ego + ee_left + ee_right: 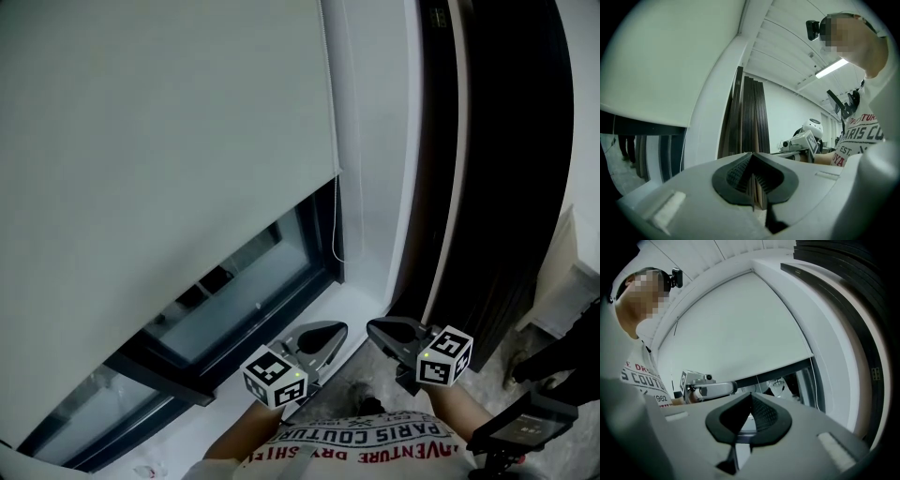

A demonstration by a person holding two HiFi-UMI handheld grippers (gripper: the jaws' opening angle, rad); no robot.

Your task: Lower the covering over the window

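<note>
Left hand-held gripper (322, 337), pressed together like the right hand-held gripper (392, 334), sits nearer below the thin white cord (335, 225) hanging upright beside the pale roller blind (159, 159).

White blind (159, 141) covers most of the window (234, 300), its lower strip uncovered.

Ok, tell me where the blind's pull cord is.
In the head view, the pull cord hangs below the lower right corner of the roller blind, along the right edge of the window, above the left gripper.
</note>
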